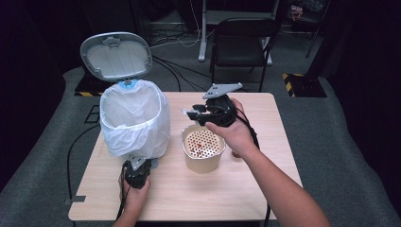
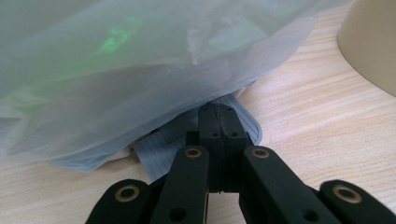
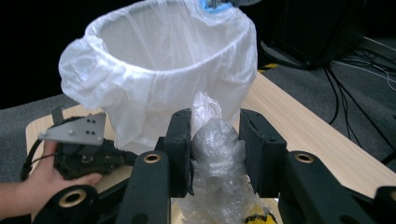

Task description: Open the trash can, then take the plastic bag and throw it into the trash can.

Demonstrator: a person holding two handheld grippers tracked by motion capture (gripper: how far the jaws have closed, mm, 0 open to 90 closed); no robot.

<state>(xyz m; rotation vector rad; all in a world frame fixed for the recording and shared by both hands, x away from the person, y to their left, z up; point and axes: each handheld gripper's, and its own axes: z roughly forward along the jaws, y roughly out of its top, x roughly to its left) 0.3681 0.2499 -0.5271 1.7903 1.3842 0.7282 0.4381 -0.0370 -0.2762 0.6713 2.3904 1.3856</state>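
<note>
Now the right gripper (image 3: 215,154) pinches a crumpled plastic wad (image 3: 217,163) in its jaws, long axis upright.

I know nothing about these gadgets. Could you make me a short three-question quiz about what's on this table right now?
1. True or false: the lid of the small bin lined with a white plastic bag stands open.
2. What is clamped in the right gripper? A) a metal spoon B) a crumpled clear plastic wrapper C) a wooden block
3. Fill in: the left gripper has its jaws shut at the bin's grey ____, low at the foot of the bin.

Key
1. True: the grey lid is tipped up behind the bag's rim.
2. B, above the beige tub with a perforated insert.
3. Pedal.
</note>
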